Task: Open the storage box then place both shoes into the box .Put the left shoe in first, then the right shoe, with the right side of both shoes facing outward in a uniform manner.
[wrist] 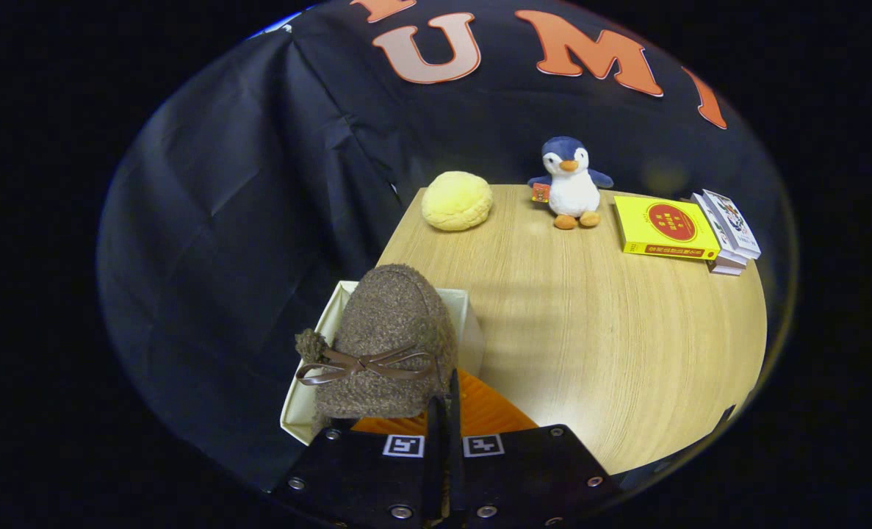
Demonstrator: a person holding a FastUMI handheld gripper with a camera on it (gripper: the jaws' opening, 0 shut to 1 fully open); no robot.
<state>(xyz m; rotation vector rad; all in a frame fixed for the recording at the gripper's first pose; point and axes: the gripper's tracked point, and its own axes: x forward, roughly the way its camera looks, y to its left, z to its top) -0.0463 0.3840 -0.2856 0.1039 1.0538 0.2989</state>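
Though jaws pinched, shoe [386, 342] toe-forward.

- Wooden bench [590, 330], pale grain, stretching ahead of the tool.
- Yellow round plush bun [456, 200], far beyond the tool, at the bench's far edge.
- Plush penguin [571, 182], upright, just beside the bun on its right, small tag at its flipper.
- Yellow book [667, 228] with red circle, flat, right of the penguin.
- Stack of small boxes [729, 231], touching the book's far side.
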